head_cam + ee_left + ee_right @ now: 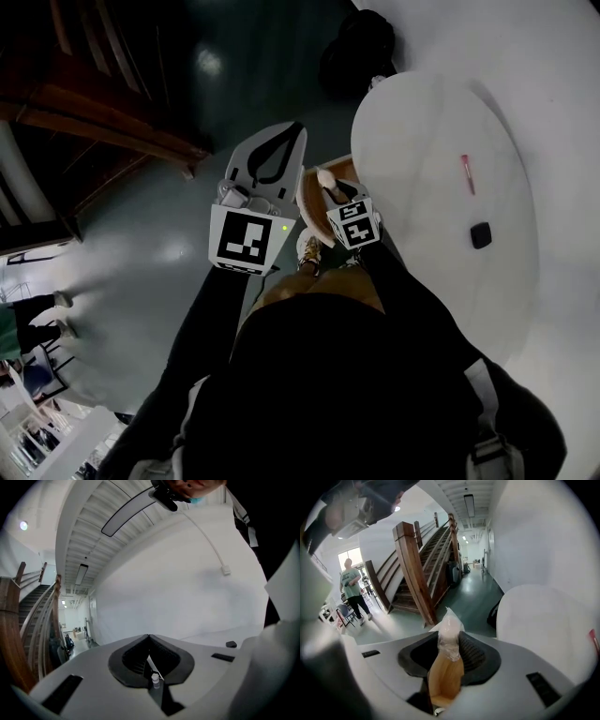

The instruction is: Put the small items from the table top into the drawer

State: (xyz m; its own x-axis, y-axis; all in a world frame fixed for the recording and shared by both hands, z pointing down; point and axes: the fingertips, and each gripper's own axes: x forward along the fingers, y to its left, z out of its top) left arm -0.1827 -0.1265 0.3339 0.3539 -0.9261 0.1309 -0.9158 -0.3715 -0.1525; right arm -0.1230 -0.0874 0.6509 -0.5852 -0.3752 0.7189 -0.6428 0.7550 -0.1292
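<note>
In the head view a round white surface (422, 141) is seen at the right over a dark green floor (234, 56), with a wooden staircase (94, 103) at the upper left and a black bag (361, 47) on the floor by the surface's far edge. A red stick (467, 173) lies on the surface, its long axis running up and down the picture, and a small black item (481, 234) lies near it. A brown wooden rim (302, 202) is seen just off the surface's edge beside the right hand-held gripper (330, 192); whether it is the drawer cannot be told. In the left gripper view the left hand-held gripper (149, 635) is seen with its jaws brought together at the tips and nothing held. In the right gripper view the jaws are closed on a plastic-wrapped item (449, 634), held off the surface beside its edge. Its long axis runs along the jaws, and the wrapped tip points out past them. A tan wooden face (445, 677) is seen in the gap below it.
</note>
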